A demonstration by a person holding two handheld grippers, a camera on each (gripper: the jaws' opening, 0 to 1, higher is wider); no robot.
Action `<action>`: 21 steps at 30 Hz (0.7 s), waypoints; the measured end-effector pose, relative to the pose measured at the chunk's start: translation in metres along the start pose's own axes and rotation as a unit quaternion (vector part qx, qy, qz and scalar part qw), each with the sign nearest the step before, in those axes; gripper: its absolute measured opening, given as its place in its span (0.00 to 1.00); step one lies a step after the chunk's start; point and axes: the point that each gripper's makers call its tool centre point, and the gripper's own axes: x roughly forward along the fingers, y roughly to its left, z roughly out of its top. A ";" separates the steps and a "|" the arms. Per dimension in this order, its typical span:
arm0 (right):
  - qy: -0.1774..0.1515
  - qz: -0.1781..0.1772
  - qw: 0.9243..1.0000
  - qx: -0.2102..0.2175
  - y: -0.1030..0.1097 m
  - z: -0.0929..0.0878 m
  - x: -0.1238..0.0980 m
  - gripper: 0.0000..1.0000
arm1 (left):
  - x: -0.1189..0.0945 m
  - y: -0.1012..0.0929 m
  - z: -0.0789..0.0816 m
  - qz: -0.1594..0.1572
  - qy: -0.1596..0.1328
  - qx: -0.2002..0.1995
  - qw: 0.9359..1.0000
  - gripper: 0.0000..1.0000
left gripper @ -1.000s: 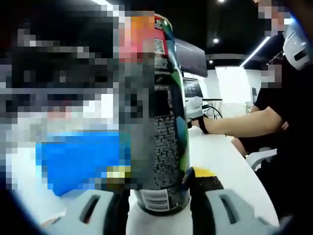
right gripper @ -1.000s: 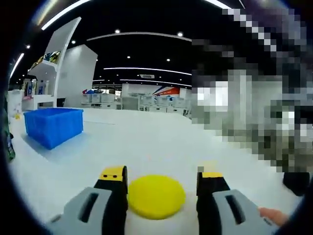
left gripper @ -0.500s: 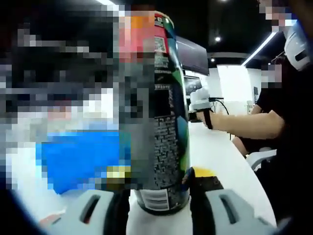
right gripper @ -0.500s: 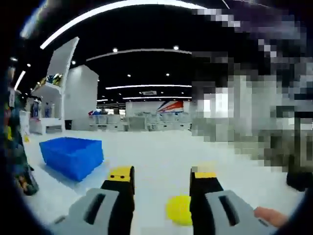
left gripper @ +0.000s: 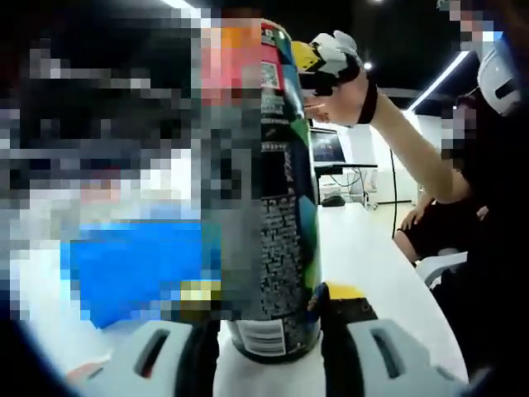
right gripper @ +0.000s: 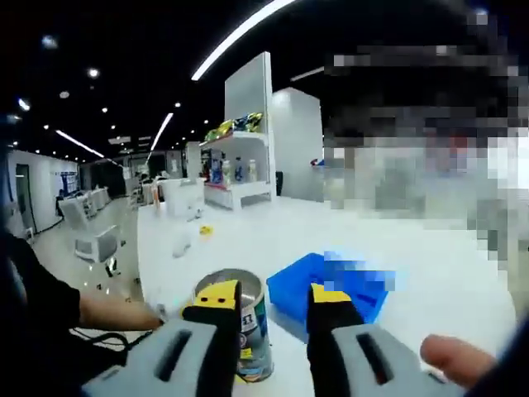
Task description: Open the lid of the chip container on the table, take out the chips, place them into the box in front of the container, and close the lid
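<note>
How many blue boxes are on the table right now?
1. The blue box sits on the table right beside the chip can; mosaic patches could hide others.

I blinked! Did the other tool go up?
Yes. The right tool rose from the table to the top of the chip container, which stays put.

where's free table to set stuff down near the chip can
Bare white table stretches beyond the blue box toward the shelf, and right of the chip can in the left gripper view. It is crowded where can and box sit close together.
</note>
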 end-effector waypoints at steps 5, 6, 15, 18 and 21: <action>0.023 0.026 0.999 0.020 0.009 -0.005 0.008 0.23 | -0.001 0.000 0.000 -0.003 0.005 0.001 1.000 0.48; 0.032 0.028 0.999 0.022 0.010 -0.008 0.010 0.22 | -0.001 0.000 0.000 -0.003 0.004 0.002 1.000 0.48; 0.113 0.023 0.993 -0.004 0.015 -0.015 0.011 0.02 | -0.002 -0.001 0.001 -0.003 0.005 0.000 1.000 0.48; 0.125 0.013 0.992 -0.005 0.015 -0.017 0.006 0.00 | -0.005 -0.001 0.003 -0.003 0.004 -0.003 1.000 0.47; 0.122 0.020 0.992 0.009 0.016 -0.018 0.005 0.00 | -0.005 -0.002 0.003 -0.001 0.006 0.001 1.000 0.47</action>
